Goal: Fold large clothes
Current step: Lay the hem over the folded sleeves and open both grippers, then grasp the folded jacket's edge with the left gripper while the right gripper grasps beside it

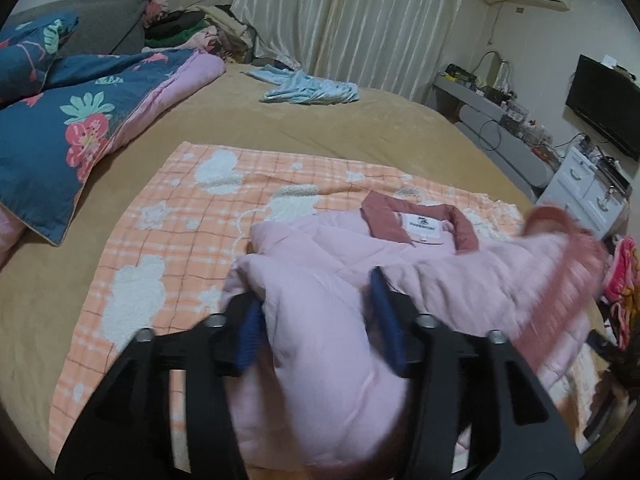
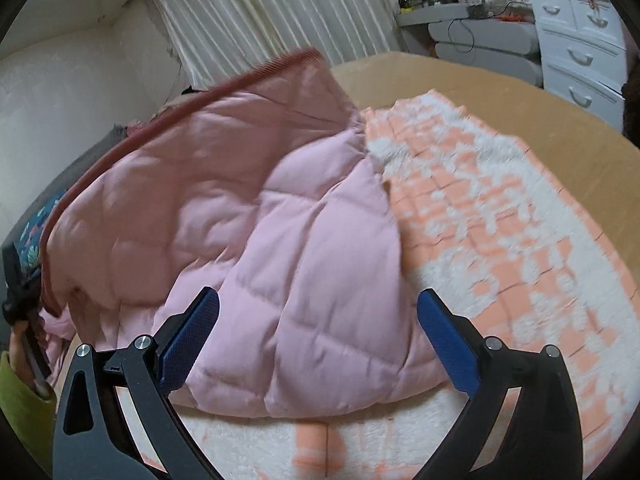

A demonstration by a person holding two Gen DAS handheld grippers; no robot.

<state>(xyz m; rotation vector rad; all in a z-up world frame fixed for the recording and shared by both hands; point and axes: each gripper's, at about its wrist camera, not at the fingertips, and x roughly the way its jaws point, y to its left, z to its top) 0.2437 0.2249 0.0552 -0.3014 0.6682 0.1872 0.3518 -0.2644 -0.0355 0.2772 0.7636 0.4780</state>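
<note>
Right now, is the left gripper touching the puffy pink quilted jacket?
Touching. The left wrist view shows the left gripper with the puffy pink quilted jacket bunched between its blue pads.

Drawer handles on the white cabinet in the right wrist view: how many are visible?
4: upper left, upper right, middle, lowest on the white cabinet. Others may be cropped.

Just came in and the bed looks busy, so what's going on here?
A person with a handheld gripper in each hand is folding a pink padded jacket on an orange checked blanket spread over the bed. The left gripper has a bunched part of the jacket between its jaws. The right gripper is open, with the jacket's quilted body between its jaws but not clamped. The fold is underway, not finished.
</note>
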